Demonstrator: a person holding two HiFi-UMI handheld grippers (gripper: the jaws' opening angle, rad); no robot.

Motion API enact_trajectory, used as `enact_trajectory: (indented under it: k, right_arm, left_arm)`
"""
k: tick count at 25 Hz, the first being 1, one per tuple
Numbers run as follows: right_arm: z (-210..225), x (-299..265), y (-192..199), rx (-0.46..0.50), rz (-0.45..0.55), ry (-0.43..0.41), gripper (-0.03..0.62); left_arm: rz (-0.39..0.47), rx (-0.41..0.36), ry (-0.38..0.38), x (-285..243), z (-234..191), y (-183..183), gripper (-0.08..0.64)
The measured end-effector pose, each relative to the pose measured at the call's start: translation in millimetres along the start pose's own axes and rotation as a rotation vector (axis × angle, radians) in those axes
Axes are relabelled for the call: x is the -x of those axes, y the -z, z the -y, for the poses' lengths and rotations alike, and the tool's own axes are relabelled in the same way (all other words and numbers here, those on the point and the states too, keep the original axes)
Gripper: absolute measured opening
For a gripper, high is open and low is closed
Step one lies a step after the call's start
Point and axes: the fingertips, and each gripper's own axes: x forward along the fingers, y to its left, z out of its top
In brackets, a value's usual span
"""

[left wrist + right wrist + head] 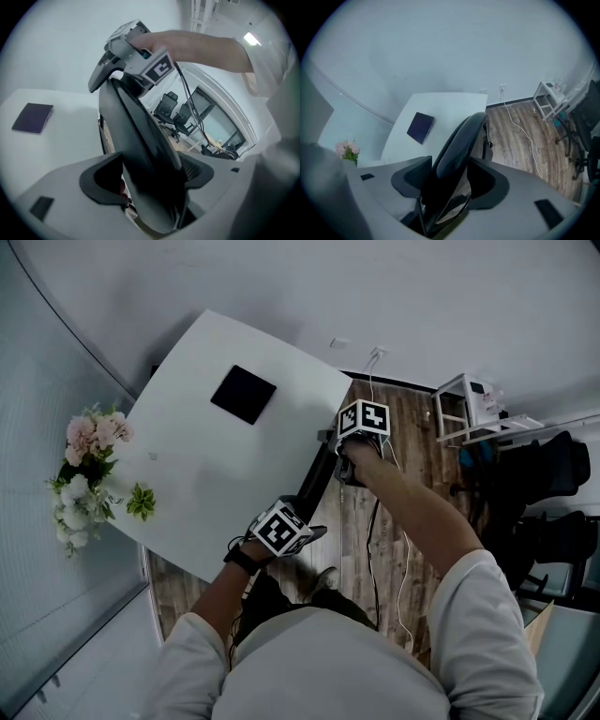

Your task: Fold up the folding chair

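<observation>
The black chair (317,479) stands on the floor against the white worktop's (216,474) 4 o'clock edge. The left gripper (152,161) is clamped on the chair's broad panel at its 7 o'clock end. At the 1 o'clock end the right gripper (450,161) straddles the chair's curved rim with its jaws apart, not pressing. Flowers (89,474) sit at the worktop's 9 o'clock side.

The black glossy plastic folding chair (140,154), folded flat, stands edge-on, running between the jaws of the left gripper (152,177) and of the right gripper (449,180).
</observation>
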Motion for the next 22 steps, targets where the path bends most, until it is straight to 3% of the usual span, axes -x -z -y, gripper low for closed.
enact_trajectory:
  k: [4, 7, 10, 17, 22]
  right_arm:
    - [-12.9, 21.1, -8.4, 0.048, 0.078, -0.120, 0.266]
    - [-14.0, 47.7, -7.1, 0.041, 0.123, -0.225, 0.287]
    - [-1.8, 76.2, 0.4, 0.050, 0.173, -0.277, 0.287]
    - [60.2, 157.2, 23.6, 0.155, 0.408, -0.235, 0.265]
    - [115.6, 230.9, 60.2, 0.257, 0.578, -0.158, 0.250]
  left_arm:
    - [0.054, 0.077, -0.034, 8.9, -6.9, 2.6, 0.349]
    - [0.056, 0.059, -0.089, 17.6, -7.5, 3.4, 0.345]
    - [0.059, 0.041, -0.158, 31.7, -8.8, 0.5, 0.345]
    - [0.163, -0.017, -0.341, 67.7, -8.9, -40.3, 0.331]
    - [0.245, -0.102, -0.393, 68.6, 30.4, -96.7, 0.313]
